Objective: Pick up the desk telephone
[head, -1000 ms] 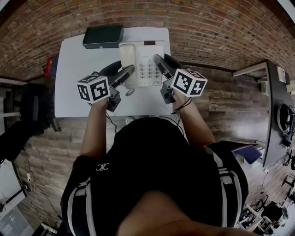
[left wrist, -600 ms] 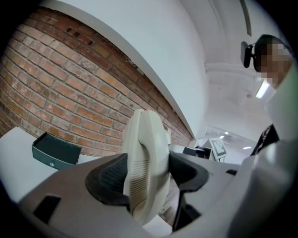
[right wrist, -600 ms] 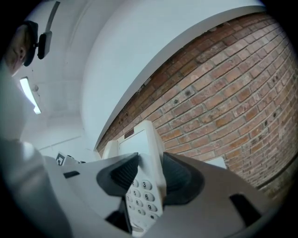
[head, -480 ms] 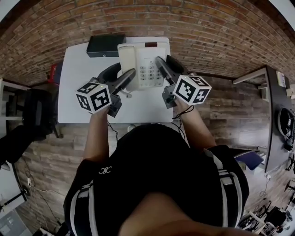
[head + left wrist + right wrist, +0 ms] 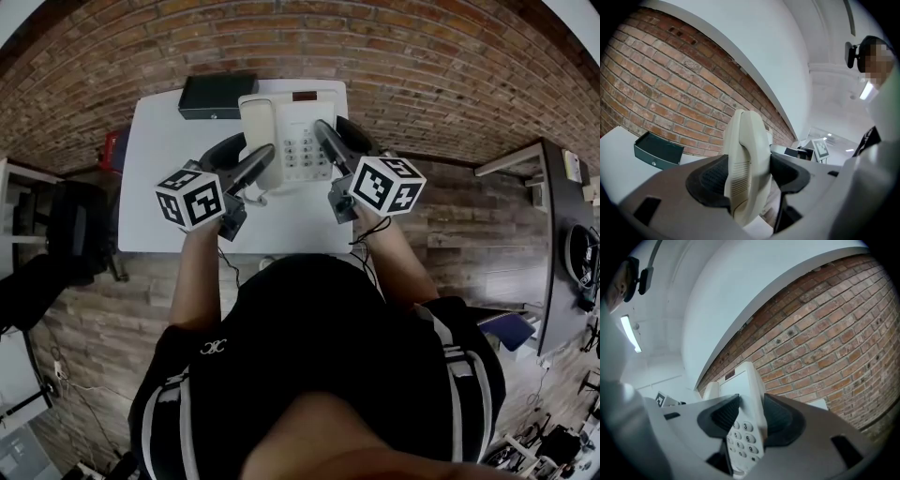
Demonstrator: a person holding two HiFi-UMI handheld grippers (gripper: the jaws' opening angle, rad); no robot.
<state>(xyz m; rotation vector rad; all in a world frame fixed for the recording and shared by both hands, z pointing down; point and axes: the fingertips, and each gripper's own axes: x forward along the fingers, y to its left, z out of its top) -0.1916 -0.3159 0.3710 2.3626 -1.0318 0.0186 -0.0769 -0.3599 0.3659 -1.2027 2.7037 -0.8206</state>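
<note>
The left tool (image 5: 246,152) grips the handset edge of the desk telephone (image 5: 292,120) and the right tool (image 5: 339,139) grips its keypad edge. The 2 tools hold it over the white tabletop (image 5: 159,187), beside a dark box (image 5: 217,94).

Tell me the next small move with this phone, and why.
Probably raise both grippers together, evenly. The left gripper clamps the handset side of the desk telephone and the right gripper its keypad side, so an uneven lift could tilt or twist it.
</note>
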